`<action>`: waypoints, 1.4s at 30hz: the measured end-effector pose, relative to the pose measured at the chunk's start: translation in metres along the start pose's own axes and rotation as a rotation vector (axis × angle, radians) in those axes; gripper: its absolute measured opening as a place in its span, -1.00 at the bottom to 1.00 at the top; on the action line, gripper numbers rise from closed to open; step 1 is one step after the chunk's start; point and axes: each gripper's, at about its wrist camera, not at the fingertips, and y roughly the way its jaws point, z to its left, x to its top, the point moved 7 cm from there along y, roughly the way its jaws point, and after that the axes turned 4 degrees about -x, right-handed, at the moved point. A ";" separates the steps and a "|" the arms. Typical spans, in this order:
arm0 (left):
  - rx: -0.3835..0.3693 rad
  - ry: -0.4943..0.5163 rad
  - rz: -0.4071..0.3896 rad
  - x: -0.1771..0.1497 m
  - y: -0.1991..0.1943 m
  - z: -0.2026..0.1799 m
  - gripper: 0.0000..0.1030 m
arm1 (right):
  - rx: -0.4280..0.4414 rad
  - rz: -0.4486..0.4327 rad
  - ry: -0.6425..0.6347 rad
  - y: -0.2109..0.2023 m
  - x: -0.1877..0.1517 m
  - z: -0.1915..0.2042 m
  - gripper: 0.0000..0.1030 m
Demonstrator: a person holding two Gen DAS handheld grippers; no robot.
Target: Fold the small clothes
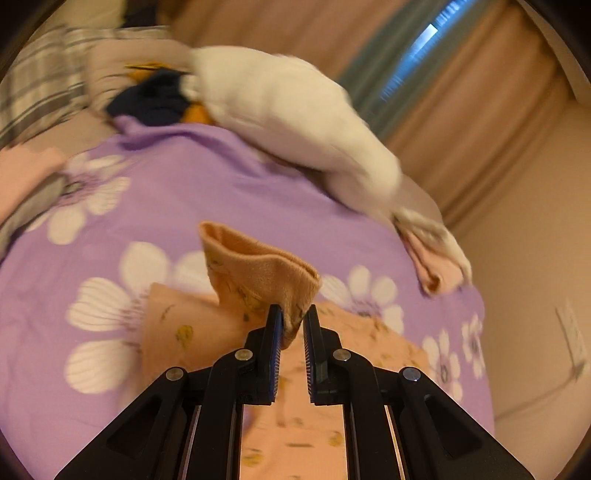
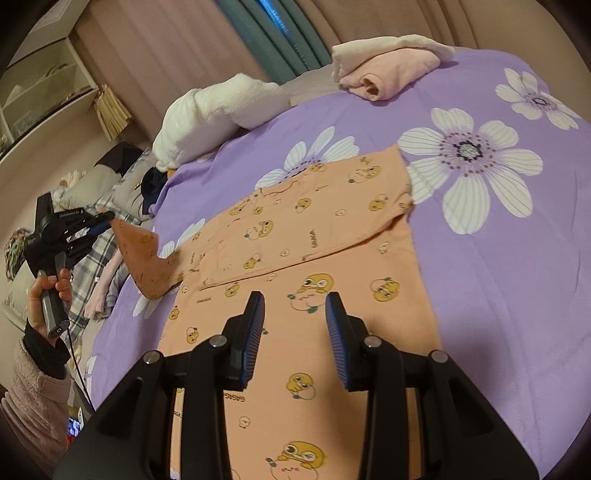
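Observation:
A small peach shirt (image 2: 303,258) with yellow cartoon prints lies flat on the purple flowered bedspread (image 2: 498,277), one sleeve folded across its body. My left gripper (image 1: 293,314) is shut on the other sleeve (image 1: 258,273) and holds it lifted above the bed; it also shows at the left of the right wrist view (image 2: 107,218), with the raised sleeve (image 2: 144,258) hanging from it. My right gripper (image 2: 295,306) is open and empty, hovering over the lower part of the shirt.
A folded pink garment (image 2: 384,74) and a white fluffy one (image 2: 221,110) lie at the far edge of the bed. Dark and plaid clothes (image 2: 147,184) are piled at the left. Curtains (image 2: 280,33) and shelves (image 2: 40,88) stand beyond.

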 end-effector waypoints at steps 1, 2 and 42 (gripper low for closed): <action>-0.009 0.026 0.019 -0.005 0.009 -0.015 -0.82 | 0.001 -0.003 0.006 -0.001 0.000 -0.003 -0.32; -0.016 0.046 0.034 -0.010 0.014 -0.026 -0.82 | 0.001 -0.006 0.012 -0.003 0.000 -0.006 -0.32; -0.006 0.085 0.335 -0.159 0.034 -0.007 0.50 | 0.107 0.128 -0.009 0.083 0.037 0.022 -0.08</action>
